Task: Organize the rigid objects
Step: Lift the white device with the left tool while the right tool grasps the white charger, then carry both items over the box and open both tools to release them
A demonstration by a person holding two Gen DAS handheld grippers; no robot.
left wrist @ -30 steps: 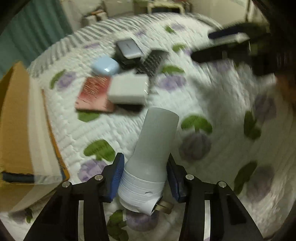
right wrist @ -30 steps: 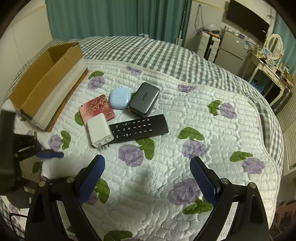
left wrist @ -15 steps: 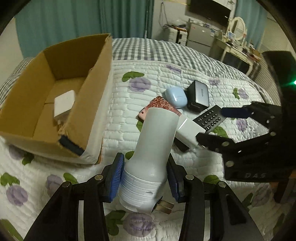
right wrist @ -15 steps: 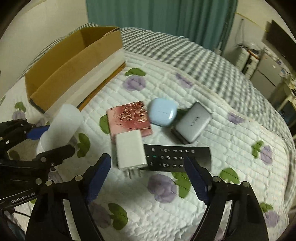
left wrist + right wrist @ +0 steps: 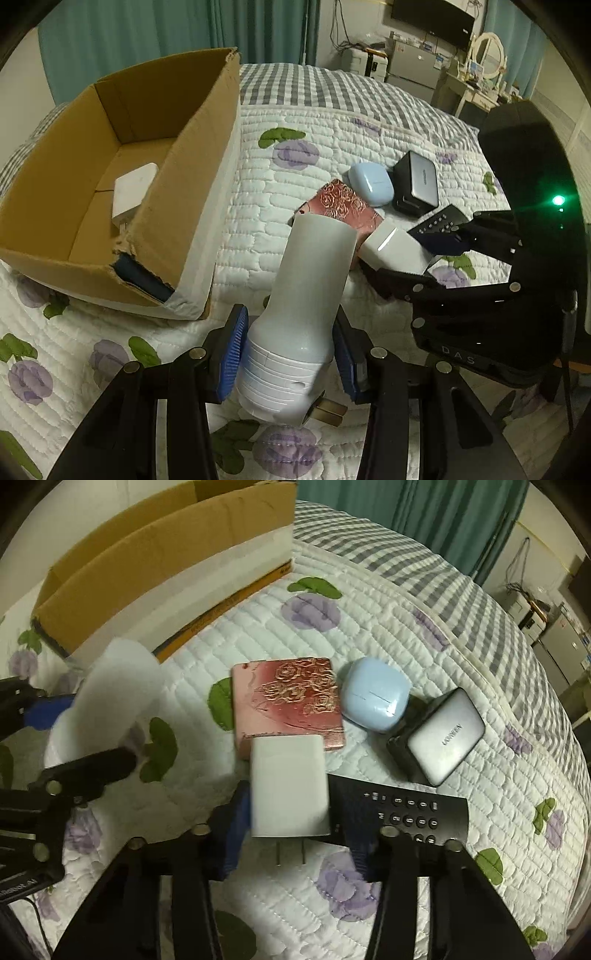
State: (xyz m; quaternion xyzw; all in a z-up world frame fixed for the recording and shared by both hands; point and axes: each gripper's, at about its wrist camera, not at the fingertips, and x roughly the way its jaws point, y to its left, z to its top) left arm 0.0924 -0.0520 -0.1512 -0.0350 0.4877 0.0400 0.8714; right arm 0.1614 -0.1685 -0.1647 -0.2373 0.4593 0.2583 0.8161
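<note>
Jaws of the right gripper point(image 5: 290, 834) are closing around a white charger block point(image 5: 289, 784), which sits between the blue pads with its two prongs pointing back toward the camera. Whether the pads already press its sides is blurred; the block lies on the quilt point(image 5: 369, 627), overlapping the near edge of a pink rose-patterned card case point(image 5: 286, 698) and touching the end of a black remote point(image 5: 399, 812). Just beyond lie a pale blue earbud case point(image 5: 375, 694) and a grey power adapter point(image 5: 445, 734), close together.

The left gripper point(image 5: 290, 360) is clamped on a white cylindrical plug-in device point(image 5: 301, 314), its pads pinching the ribbed base while the tube juts forward and the brass prongs poke out below. It hangs above the quilt, just beside the open cardboard box point(image 5: 199, 155), whose floor holds another white charger point(image 5: 133, 190).
</note>
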